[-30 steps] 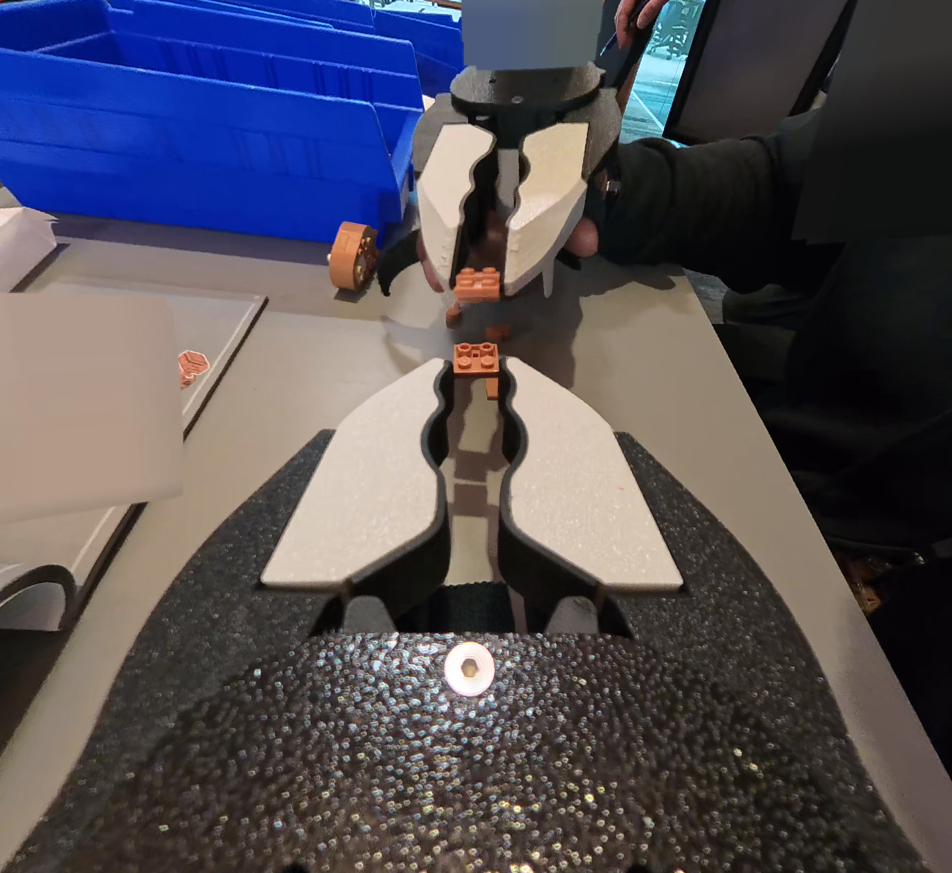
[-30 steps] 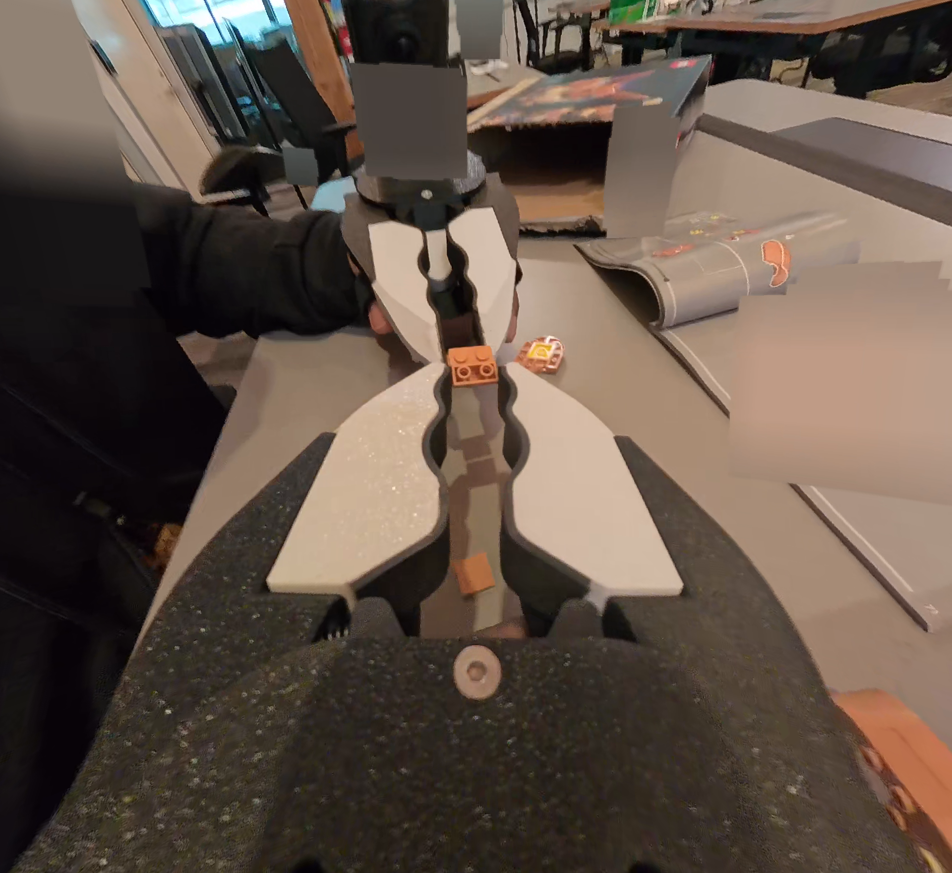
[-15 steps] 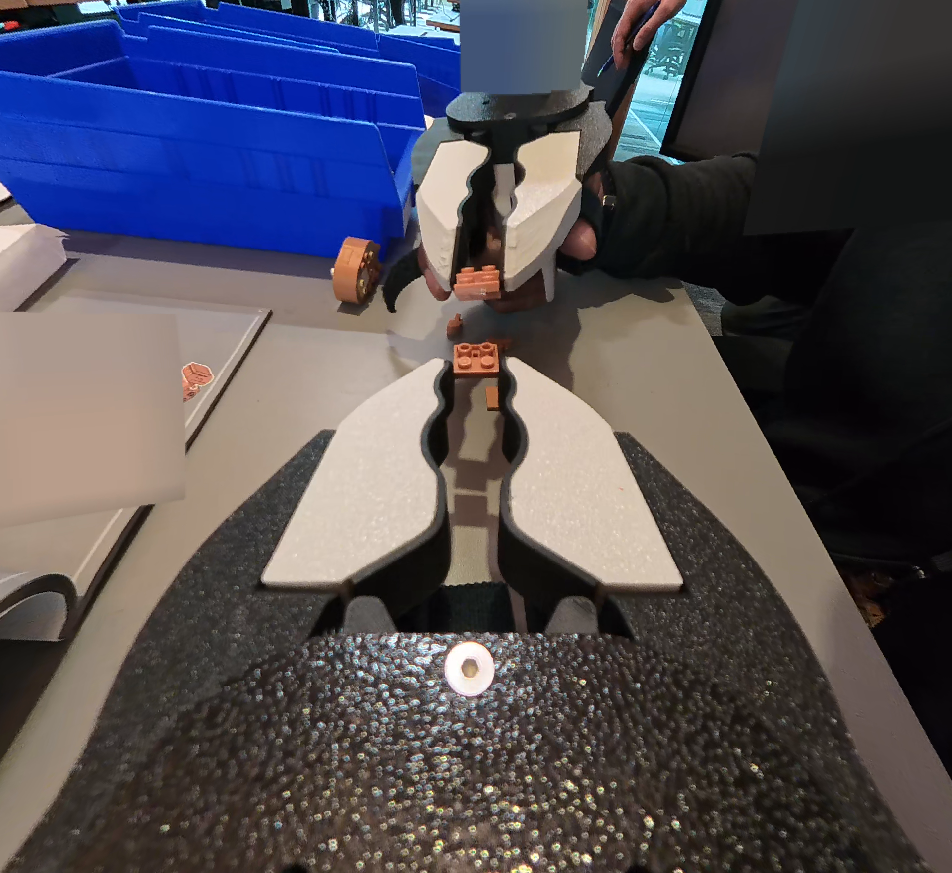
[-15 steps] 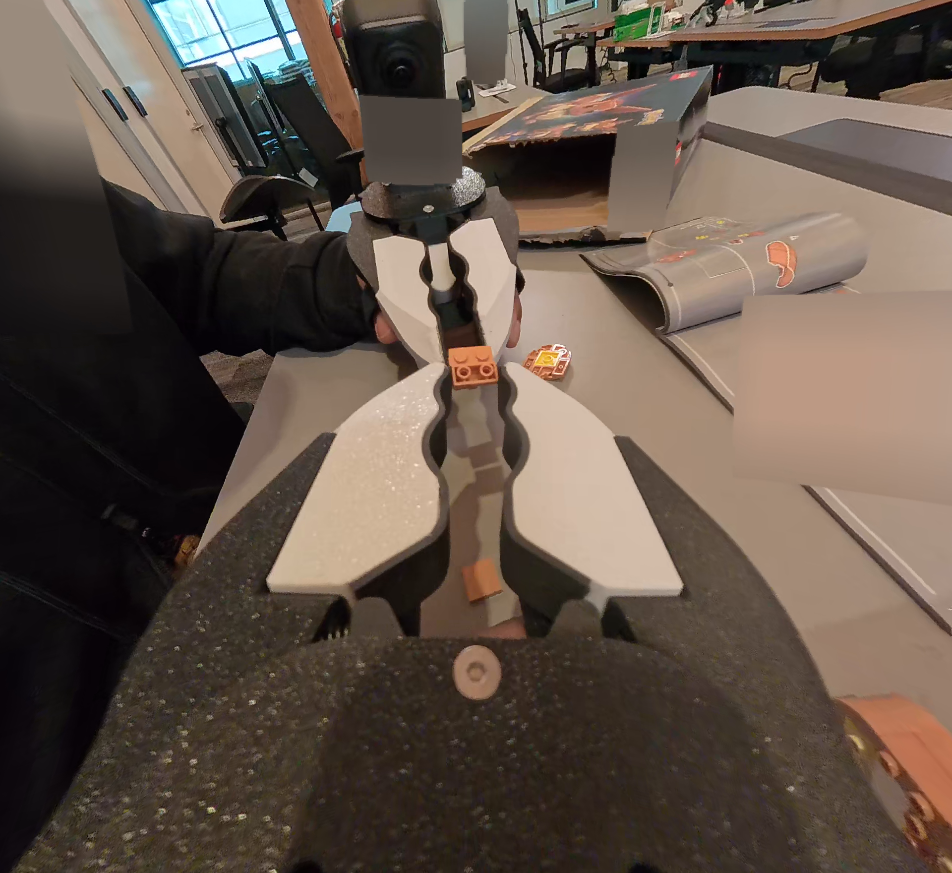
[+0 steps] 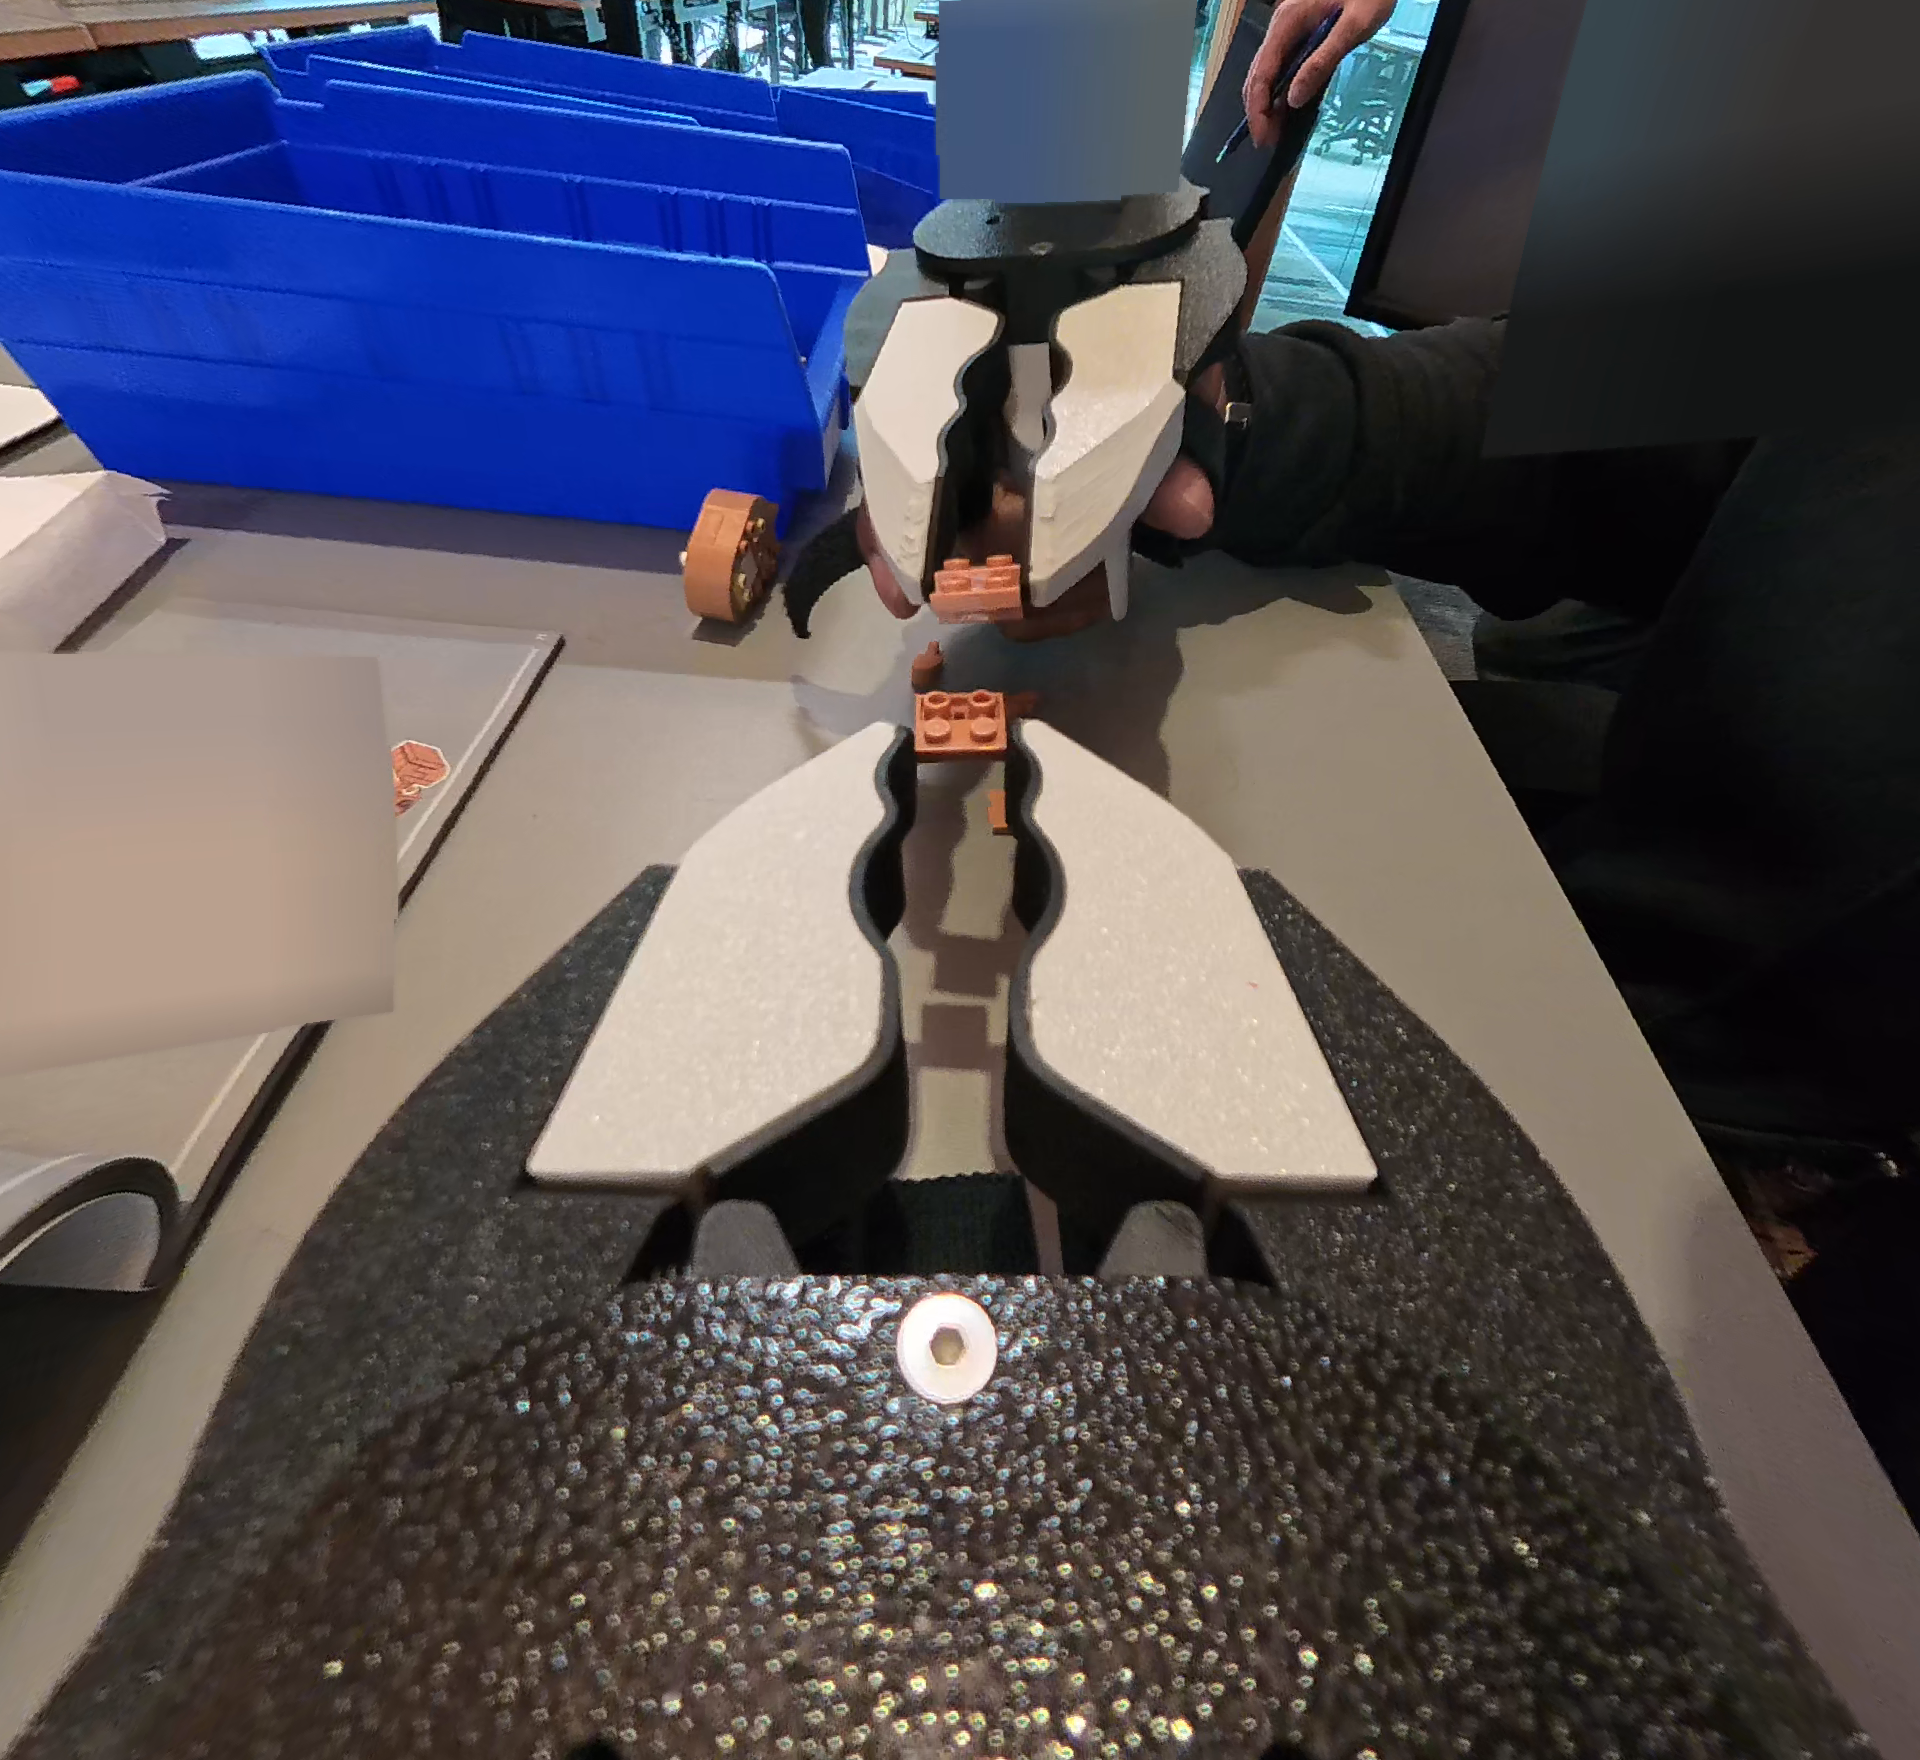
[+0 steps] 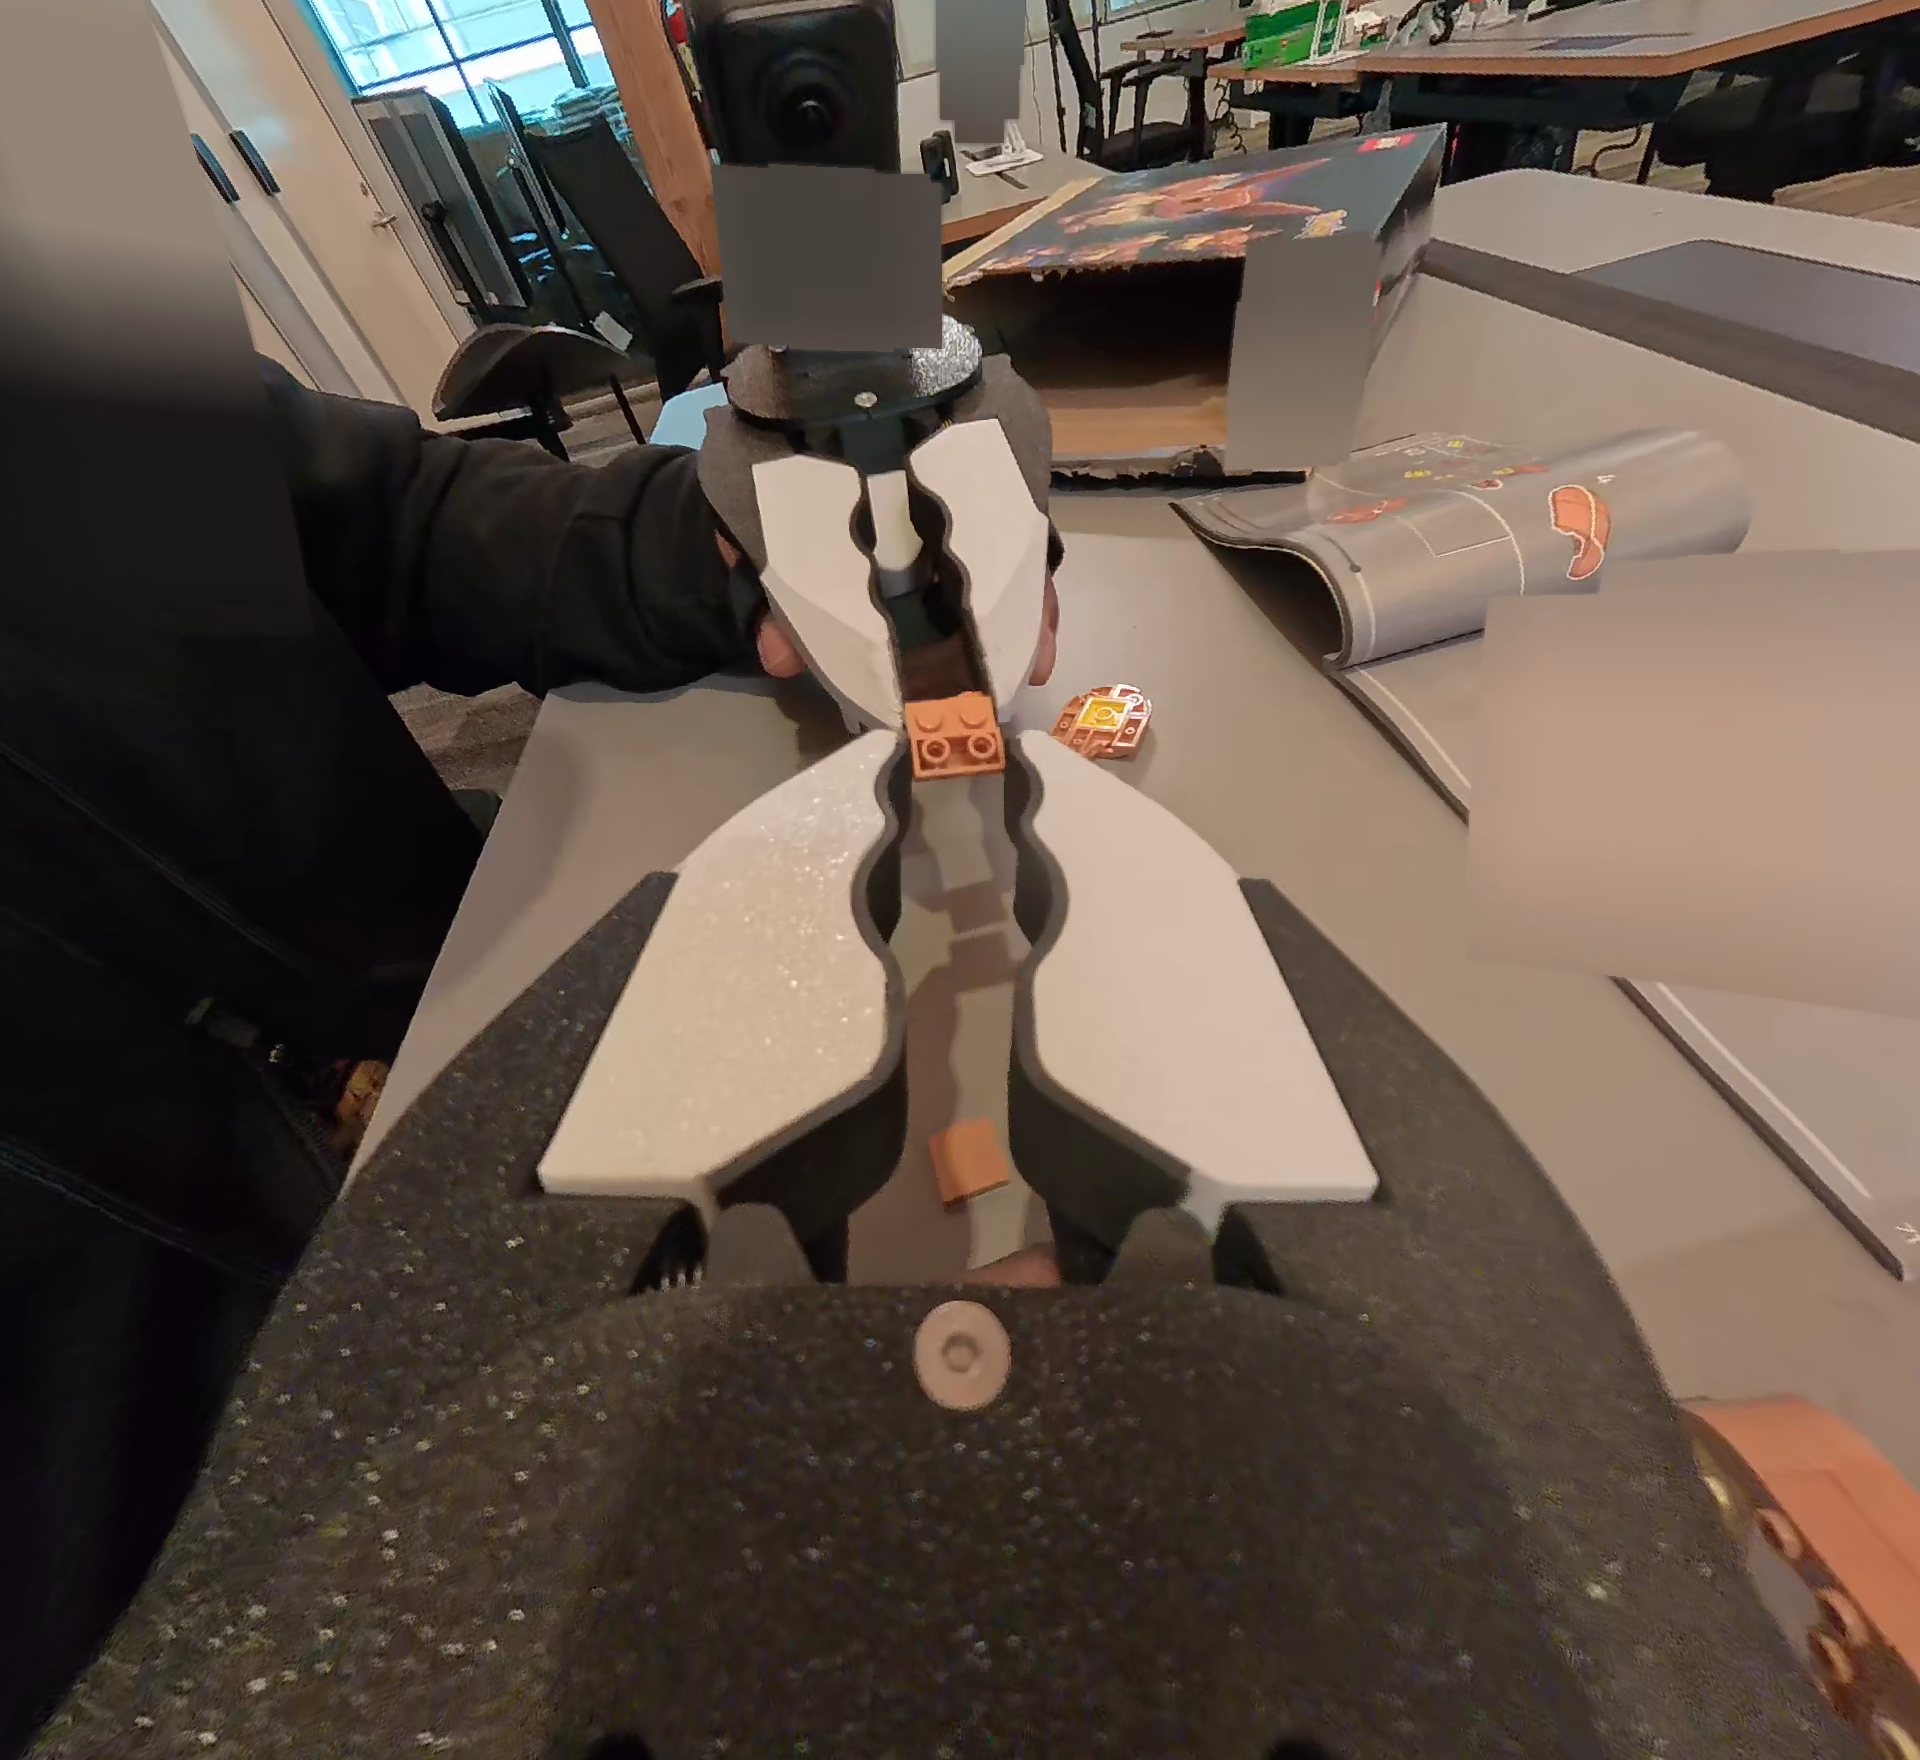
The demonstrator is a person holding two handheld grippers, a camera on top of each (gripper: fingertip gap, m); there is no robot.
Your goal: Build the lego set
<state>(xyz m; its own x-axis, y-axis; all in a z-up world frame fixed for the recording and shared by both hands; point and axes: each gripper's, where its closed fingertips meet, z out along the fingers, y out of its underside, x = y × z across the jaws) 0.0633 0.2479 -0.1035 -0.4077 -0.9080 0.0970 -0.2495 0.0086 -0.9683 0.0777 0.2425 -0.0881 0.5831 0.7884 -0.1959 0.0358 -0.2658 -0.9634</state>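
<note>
My left gripper (image 5: 961, 734) is shut on a small orange-brown stud brick (image 5: 961, 723) pinched at its fingertips above the grey table (image 5: 1299, 827). My right gripper (image 6: 958, 742) is shut on a like orange-brown brick (image 6: 956, 742). The two grippers face each other tip to tip. In the left wrist view the right gripper (image 5: 977, 593) and its brick (image 5: 977, 586) sit just beyond my left brick, with a short gap between them. In the right wrist view the left gripper (image 6: 935, 702) is right behind my brick, and its own brick is hidden.
Blue bins (image 5: 416, 339) and a round brown assembly (image 5: 730, 567) stand at the back left. Small brown pieces (image 5: 925, 663) lie under the grippers. An open booklet (image 6: 1455, 547), a cardboard box (image 6: 1143, 339), a flat orange-yellow piece (image 6: 1103, 721) and an orange tile (image 6: 968, 1157) are near. My left and right fingertips are right by each other. My left tips are roughly 9 centimetres from the orange tile (image 6: 968, 1157).
Both grippers keep their bricks pinched. Both views have tilted up a little, so the background sits lower. The gap between the two bricks is about the same.
</note>
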